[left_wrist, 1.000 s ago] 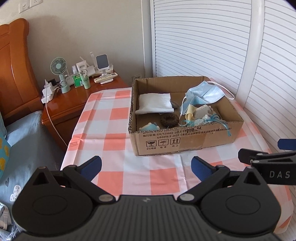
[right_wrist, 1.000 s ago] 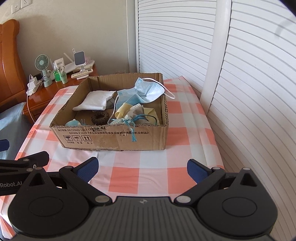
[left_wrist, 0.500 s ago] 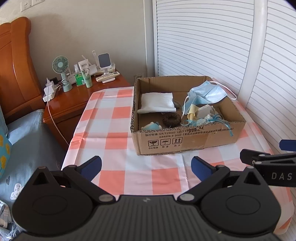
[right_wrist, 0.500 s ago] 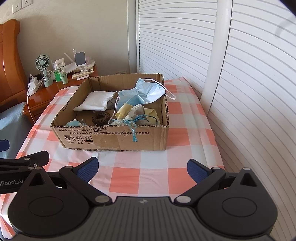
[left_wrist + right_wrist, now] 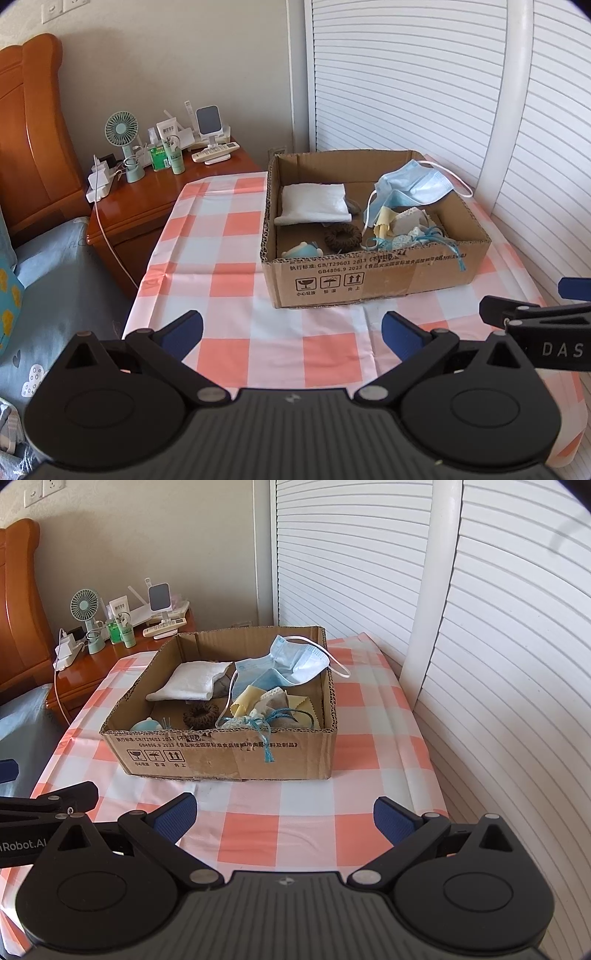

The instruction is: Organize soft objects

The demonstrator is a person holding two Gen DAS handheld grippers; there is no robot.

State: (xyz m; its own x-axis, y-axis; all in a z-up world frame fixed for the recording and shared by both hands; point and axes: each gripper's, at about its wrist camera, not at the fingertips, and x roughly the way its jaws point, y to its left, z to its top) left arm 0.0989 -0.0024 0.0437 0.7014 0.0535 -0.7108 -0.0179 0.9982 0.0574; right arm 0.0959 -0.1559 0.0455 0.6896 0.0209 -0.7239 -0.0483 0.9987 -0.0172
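Note:
A cardboard box [image 5: 369, 280] [image 5: 229, 755] stands on the checked tablecloth. In it lie a folded white cloth [image 5: 314, 203] [image 5: 192, 681], a blue face mask [image 5: 413, 186] [image 5: 295, 661], a brown hair scrunchie [image 5: 342, 238] [image 5: 201, 715], a small light-blue plush [image 5: 301, 250] [image 5: 147, 726], yellow cloths and blue ribbon [image 5: 402, 232] [image 5: 258, 712]. My left gripper [image 5: 291, 330] is open and empty, in front of the box. My right gripper [image 5: 282, 816] is open and empty, also in front of the box, to the right of the left one.
A wooden nightstand [image 5: 147, 206] with a small fan [image 5: 122, 136], bottles and a remote stands back left. A bed [image 5: 48, 295] with blue sheets lies to the left. White louvred doors [image 5: 498, 646] run along the right and back.
Both grippers have drifted slightly; the box sits a little further right in the left view. Nothing was grasped or let go.

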